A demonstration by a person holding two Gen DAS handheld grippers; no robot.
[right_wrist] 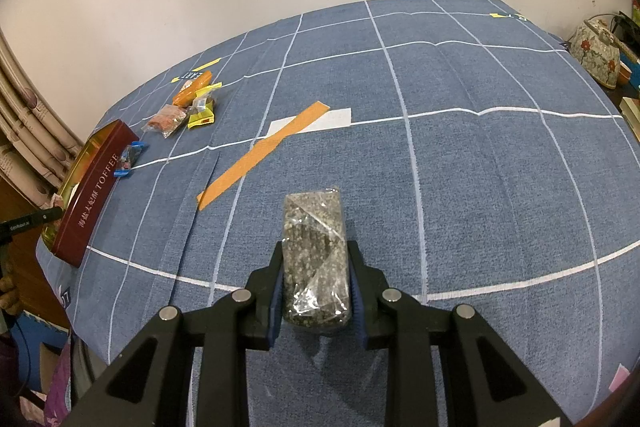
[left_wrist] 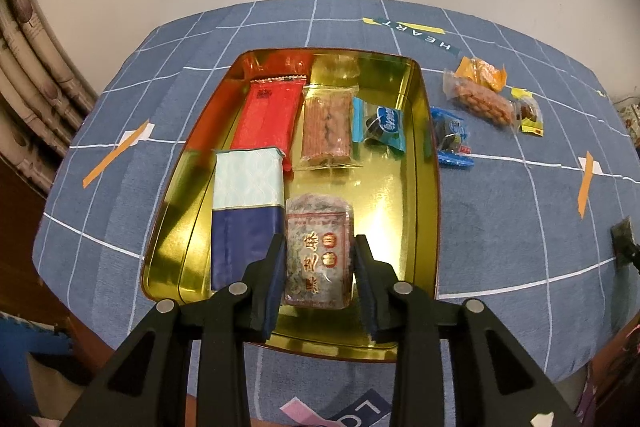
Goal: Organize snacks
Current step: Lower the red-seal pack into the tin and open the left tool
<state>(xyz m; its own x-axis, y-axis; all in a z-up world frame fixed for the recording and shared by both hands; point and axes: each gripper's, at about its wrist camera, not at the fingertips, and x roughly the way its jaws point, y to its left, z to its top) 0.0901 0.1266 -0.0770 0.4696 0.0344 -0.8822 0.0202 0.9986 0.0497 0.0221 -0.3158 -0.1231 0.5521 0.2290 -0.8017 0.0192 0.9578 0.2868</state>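
Observation:
A gold-lined tin holds a red pack, a white-and-navy pack, a peanut bar, a blue candy and a speckled sesame pack. My left gripper straddles the sesame pack, its pads close beside the pack; a small gap shows on the right. My right gripper is shut on a dark sesame bar, low over the cloth. The tin's maroon side shows at far left in the right wrist view.
Loose snacks lie on the blue checked cloth right of the tin: a blue candy, a peanut bar, an orange pack, a yellow candy. Orange tape strips mark the cloth. A floral pot stands at far right.

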